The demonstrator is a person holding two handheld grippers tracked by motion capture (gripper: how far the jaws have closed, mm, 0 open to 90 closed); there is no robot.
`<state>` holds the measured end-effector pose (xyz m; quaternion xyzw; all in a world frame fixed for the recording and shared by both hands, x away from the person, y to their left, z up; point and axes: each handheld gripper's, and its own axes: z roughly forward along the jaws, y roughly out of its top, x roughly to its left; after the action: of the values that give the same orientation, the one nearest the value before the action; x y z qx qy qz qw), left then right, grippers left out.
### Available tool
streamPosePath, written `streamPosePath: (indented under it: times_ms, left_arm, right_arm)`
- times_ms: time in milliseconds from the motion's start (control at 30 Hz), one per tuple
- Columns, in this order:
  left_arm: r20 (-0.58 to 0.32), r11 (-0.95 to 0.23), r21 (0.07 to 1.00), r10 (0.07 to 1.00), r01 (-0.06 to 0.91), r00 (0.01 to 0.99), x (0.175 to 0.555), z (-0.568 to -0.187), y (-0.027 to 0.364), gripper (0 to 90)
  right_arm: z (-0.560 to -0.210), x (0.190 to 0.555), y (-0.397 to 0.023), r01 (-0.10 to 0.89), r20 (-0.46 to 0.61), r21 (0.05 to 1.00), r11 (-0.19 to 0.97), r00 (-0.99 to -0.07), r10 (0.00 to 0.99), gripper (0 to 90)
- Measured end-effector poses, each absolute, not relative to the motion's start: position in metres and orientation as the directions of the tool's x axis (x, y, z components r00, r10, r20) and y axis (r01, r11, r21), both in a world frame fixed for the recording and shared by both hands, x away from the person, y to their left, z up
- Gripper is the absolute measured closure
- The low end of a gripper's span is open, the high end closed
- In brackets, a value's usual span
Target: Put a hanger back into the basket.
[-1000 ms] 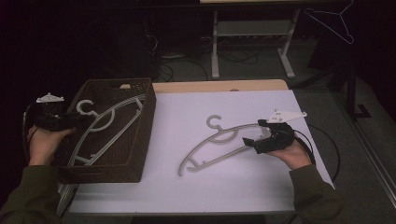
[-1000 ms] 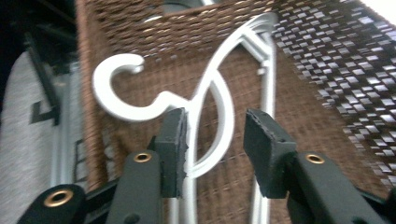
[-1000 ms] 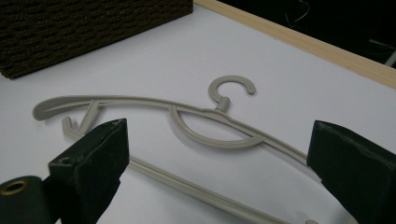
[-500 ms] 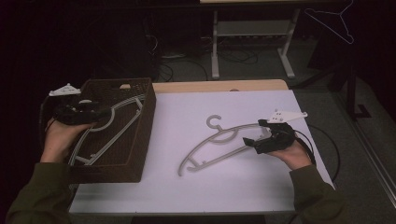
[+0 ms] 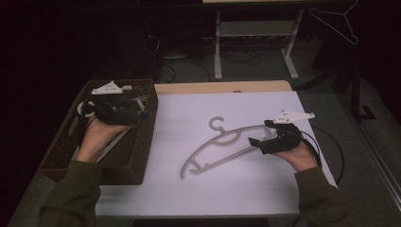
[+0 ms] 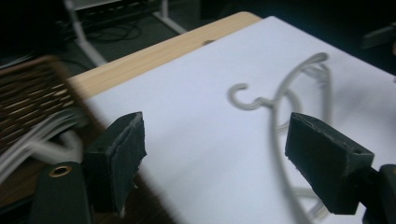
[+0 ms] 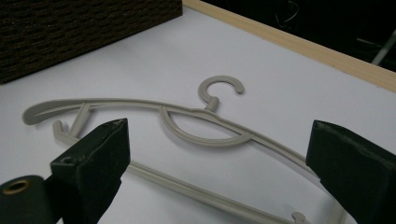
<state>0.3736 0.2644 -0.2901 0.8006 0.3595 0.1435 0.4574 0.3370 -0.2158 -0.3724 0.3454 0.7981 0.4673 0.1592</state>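
Observation:
A grey plastic hanger lies flat on the white table top, hook toward the far edge. My right gripper rests at the hanger's right end, open, with the hanger's bar running between its wide-apart jaws. My left gripper hovers over the right part of the dark woven basket and points toward the table. Its jaws have just been opening and nothing is between them. Pale hangers lie in the basket, partly hidden by my hand. The table hanger lies ahead of the left jaws.
The table's wooden far edge runs behind the white surface. Beyond it stand a metal frame and floor cables. A thin wire hanger hangs at the top right. The basket's wall borders the table's left side.
My left hand has moved from the basket's left edge rightward across the basket toward the table, and its jaws have opened. The right hand and the table hanger have stayed put.

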Motion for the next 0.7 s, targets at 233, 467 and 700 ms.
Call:
streamPosePath:
  times_ms: [233,467,700]
  left_arm:
    - [-0.097,-0.360,0.838,0.641,0.410,0.762,0.370,-0.301,0.210,18.8]
    - [-0.100,-0.386,0.839,0.584,0.384,0.805,0.366,-0.320,0.172,18.3]
    - [-0.110,-0.390,0.836,0.569,0.386,0.815,0.368,-0.338,0.157,18.3]
  right_arm:
    - [-0.372,0.338,-0.223,0.421,0.063,0.849,0.320,-0.681,0.730,10.1]
    - [-0.373,0.342,-0.234,0.440,0.058,0.846,0.301,-0.636,0.769,22.1]
    - [-0.383,0.351,-0.249,0.504,0.034,0.813,0.291,-0.540,0.841,61.6]
